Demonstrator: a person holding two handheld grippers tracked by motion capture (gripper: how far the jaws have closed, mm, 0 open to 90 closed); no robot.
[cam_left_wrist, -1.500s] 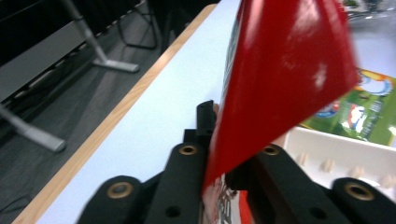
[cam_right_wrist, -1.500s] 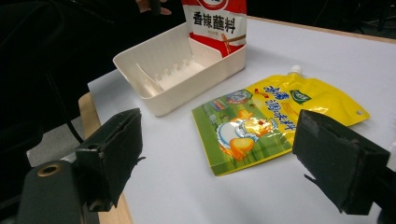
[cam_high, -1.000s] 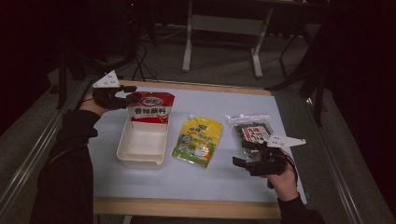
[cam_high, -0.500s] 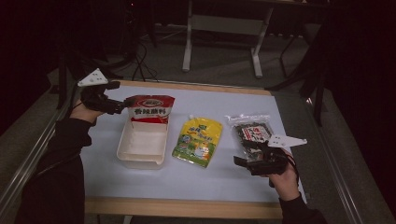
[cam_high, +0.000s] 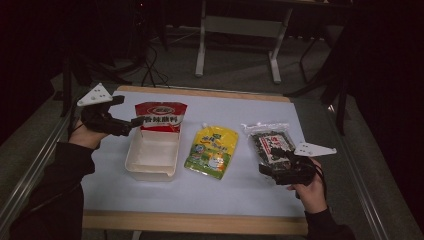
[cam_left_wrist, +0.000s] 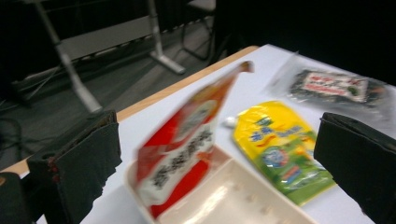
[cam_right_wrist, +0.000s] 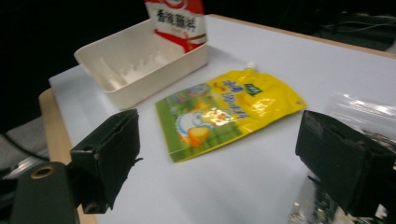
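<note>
A red snack pouch (cam_high: 160, 117) stands tilted at the far end of a white tray (cam_high: 150, 172). My left gripper (cam_high: 129, 112) hovers just left of the pouch; its jaws have just been opening and now stand wide, apart from the pouch. In the left gripper view the red pouch (cam_left_wrist: 187, 140) and tray (cam_left_wrist: 243, 200) lie ahead of the open left gripper (cam_left_wrist: 219, 140). A yellow pouch (cam_high: 212, 150) lies flat mid-table. My right gripper (cam_high: 267, 171) rests open at the near end of a dark seaweed packet (cam_high: 270, 142). In the right gripper view, the right gripper (cam_right_wrist: 219, 140) faces the yellow pouch (cam_right_wrist: 224, 112).
The pale table top (cam_high: 240, 195) has a wooden front edge (cam_high: 200, 222). Metal rails run along both sides. A stand's legs (cam_high: 237, 50) rise on the dark floor beyond the far edge. Bare surface lies in front of the tray and pouches.
The left gripper let go of the red pouch, opened and drew back left and up. The pouch stays leaning in the tray. The right gripper has kept still.
</note>
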